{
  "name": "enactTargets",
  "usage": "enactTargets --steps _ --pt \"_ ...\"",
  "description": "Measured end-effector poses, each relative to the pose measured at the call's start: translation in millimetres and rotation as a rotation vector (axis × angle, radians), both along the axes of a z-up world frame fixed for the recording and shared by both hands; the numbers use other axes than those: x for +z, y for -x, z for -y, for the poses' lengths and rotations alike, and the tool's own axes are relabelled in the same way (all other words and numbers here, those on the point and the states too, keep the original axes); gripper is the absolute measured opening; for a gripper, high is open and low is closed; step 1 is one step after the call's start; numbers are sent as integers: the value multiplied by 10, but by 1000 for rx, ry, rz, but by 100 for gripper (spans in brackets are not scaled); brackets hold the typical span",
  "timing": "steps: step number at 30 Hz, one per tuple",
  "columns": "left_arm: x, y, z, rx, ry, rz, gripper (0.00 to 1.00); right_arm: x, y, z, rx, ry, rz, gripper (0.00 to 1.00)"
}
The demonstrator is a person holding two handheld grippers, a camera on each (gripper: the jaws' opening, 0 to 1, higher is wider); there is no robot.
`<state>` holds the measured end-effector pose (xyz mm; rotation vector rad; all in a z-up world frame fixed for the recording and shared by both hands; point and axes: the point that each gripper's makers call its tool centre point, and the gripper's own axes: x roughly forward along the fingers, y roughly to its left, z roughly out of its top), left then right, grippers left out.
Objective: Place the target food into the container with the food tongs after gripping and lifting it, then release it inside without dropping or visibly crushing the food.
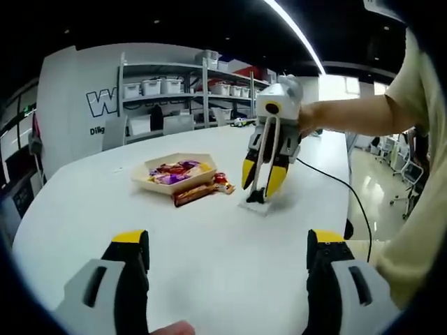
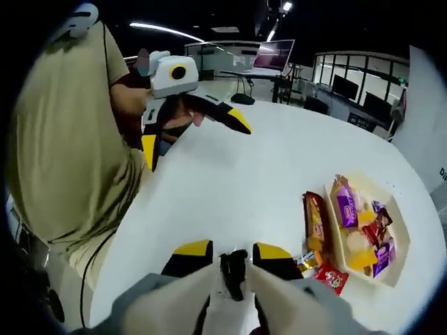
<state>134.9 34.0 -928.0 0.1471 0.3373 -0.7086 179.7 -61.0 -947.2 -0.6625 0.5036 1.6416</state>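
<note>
In the left gripper view my right gripper [image 1: 261, 181] stands upright over the table, shut on cream food tongs [image 1: 262, 150] whose black tips touch down on a pale flat patch [image 1: 254, 206]. A brown chocolate bar [image 1: 195, 194] and a red sweet [image 1: 223, 184] lie just left of it, against a beige tray [image 1: 155, 185] of wrapped snacks. The right gripper view shows that gripper [image 2: 234, 250] with the tongs [image 2: 233, 269] between its jaws, and the bar [image 2: 316, 220], red sweet [image 2: 332, 278] and tray [image 2: 401, 230] to the right. My left gripper [image 1: 228, 279] is open, seen across the table [image 2: 196, 148] with nothing in it.
The round white table [image 1: 105, 209] has bare room on the near side. A black cable [image 1: 342, 187] runs off its right edge. The person's torso [image 2: 63, 139] stands at the table. Shelves with bins [image 1: 174, 87] line the far wall.
</note>
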Motion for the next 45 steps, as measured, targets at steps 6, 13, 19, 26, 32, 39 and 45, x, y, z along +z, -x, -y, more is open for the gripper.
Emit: enactTargets --steps 6,13,19,26,32,39,45 --pt "15 -11 13 -4 1 3 91 164 -7 -29 6 -22 27 17" --pt "24 -14 18 -4 5 6 91 330 -78 -41 5 -39 49 17" --pt "30 -15 20 -4 6 9 91 449 -204 -50 -7 -44 72 17" --pt "39 -16 8 -1 11 11 91 628 -438 -79 -25 -55 87 17" --pt "43 -15 -18 3 12 12 91 724 -639 -141 -39 -56 96 17" --pt "61 -20 -105 15 0 14 91 777 -828 -224 -48 -50 93 17" --pt "59 -13 -83 15 7 14 91 814 -971 -300 -55 -51 87 17"
